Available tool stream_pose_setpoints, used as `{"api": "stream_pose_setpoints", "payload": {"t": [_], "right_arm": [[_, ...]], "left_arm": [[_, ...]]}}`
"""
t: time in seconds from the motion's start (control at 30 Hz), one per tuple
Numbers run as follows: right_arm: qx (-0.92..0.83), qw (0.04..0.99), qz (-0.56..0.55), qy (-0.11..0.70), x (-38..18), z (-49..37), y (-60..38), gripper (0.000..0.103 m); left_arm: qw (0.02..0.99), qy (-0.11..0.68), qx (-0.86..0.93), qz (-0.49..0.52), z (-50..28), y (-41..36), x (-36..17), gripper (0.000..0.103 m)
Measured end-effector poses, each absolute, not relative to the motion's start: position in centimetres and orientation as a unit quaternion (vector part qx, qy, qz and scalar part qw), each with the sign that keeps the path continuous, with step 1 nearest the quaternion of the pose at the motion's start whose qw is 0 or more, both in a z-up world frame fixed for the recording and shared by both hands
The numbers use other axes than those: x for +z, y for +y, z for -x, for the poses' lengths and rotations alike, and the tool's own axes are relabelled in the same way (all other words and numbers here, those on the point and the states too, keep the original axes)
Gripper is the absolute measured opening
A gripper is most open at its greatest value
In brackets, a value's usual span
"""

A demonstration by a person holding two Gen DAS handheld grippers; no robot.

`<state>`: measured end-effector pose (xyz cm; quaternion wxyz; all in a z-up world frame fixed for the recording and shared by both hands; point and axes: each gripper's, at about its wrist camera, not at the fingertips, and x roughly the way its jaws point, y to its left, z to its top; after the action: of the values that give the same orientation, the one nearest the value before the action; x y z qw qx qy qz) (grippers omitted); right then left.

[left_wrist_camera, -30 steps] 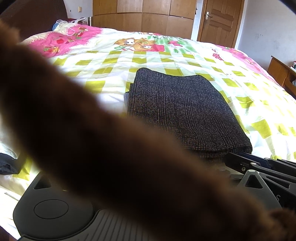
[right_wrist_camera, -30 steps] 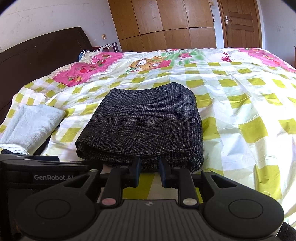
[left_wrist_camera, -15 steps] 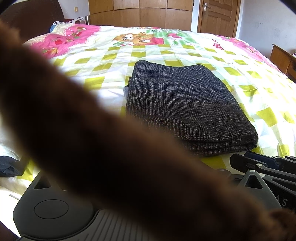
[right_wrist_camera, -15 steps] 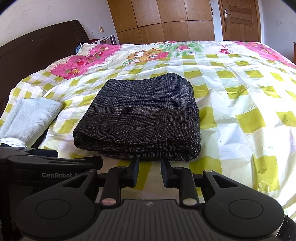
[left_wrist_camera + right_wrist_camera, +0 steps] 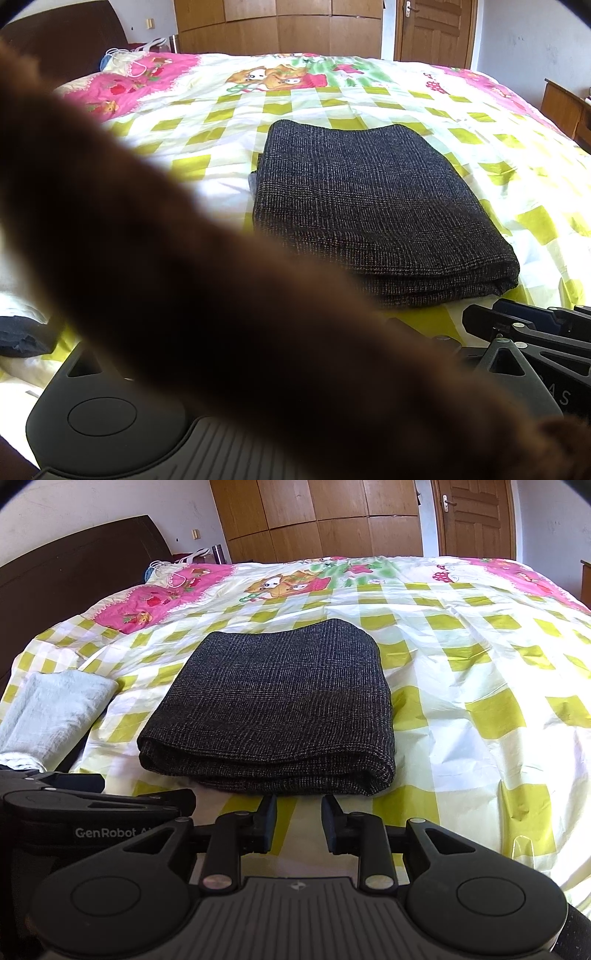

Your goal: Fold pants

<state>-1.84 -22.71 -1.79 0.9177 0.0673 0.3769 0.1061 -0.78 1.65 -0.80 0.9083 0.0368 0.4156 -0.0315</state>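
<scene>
Right tool [image 5: 298,825] farther from pants [image 5: 273,709]

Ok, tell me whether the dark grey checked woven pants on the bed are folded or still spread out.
Folded. The dark grey checked woven pants lie as a compact rectangle with stacked layers along the near edge.

Bright daylight in both views; bedspread [image 5: 461,672] near blown out w/ glare on the white squares. Soft shadow under the folded pants [image 5: 273,709] front edge. Strong fisheye bend + dark vignette at corners. Left wrist view: big brown blurred mass [image 5: 177,280] close to lens, fully out of focus.
</scene>
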Motion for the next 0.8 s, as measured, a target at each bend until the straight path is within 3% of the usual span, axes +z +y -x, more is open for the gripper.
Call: {"api": "stream_pose_setpoints", "payload": {"t": [0.8], "right_arm": [[0.105,0.917,-0.064,0.380,-1.88,1.87,-22.52,0.041]], "left_arm": [[0.912,0.406,-0.021,-0.052,1.07,1.27,-0.67,0.101]]}}
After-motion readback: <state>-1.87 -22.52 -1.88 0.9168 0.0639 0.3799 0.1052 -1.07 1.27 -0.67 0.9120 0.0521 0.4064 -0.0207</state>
